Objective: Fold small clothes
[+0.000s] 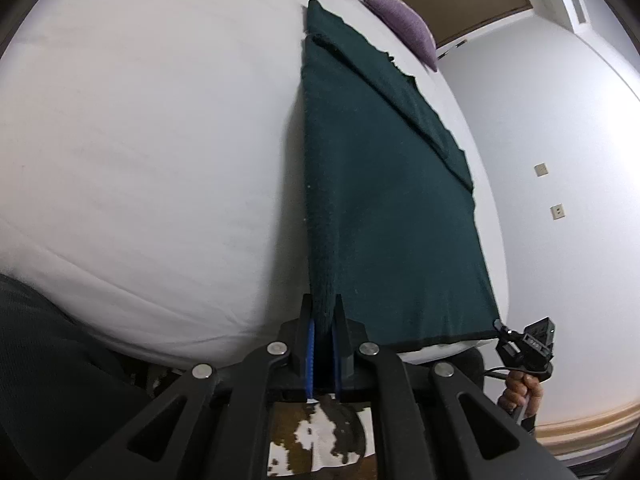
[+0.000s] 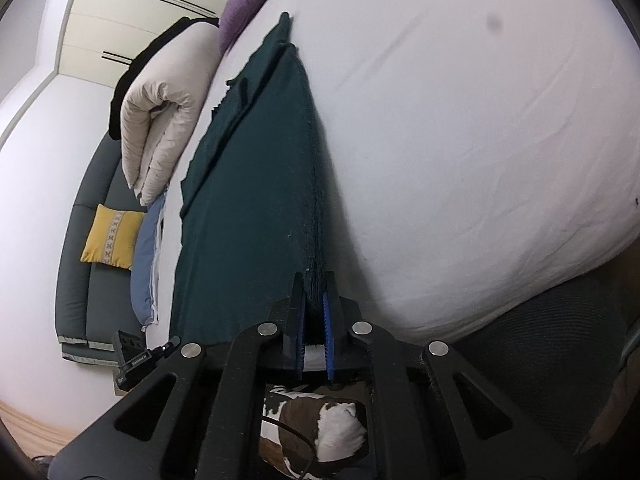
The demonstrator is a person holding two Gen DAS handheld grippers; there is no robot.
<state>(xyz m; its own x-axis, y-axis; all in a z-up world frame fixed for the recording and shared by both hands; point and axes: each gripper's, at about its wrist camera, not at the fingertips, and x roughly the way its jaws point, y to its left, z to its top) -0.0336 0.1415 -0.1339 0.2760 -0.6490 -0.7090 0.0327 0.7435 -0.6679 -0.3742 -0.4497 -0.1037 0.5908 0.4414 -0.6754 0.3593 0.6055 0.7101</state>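
Dark green garment (image 1: pixel 384 184) spread flat on white bed (image 1: pixel 140 140), near hem at mattress edge. Left gripper (image 1: pixel 323 312) and right gripper (image 2: pixel 315 284) clamped on near corners. Probably starting a fold: next, lifting both corners evenly toward far end.

No readable text from my feed, only blurred pale marks on the other gripper's black mount (image 2: pixel 134 360), illegible to me

Matt knitted green garment (image 1: pixel 384 200) on smooth white sheet (image 1: pixel 160 140)
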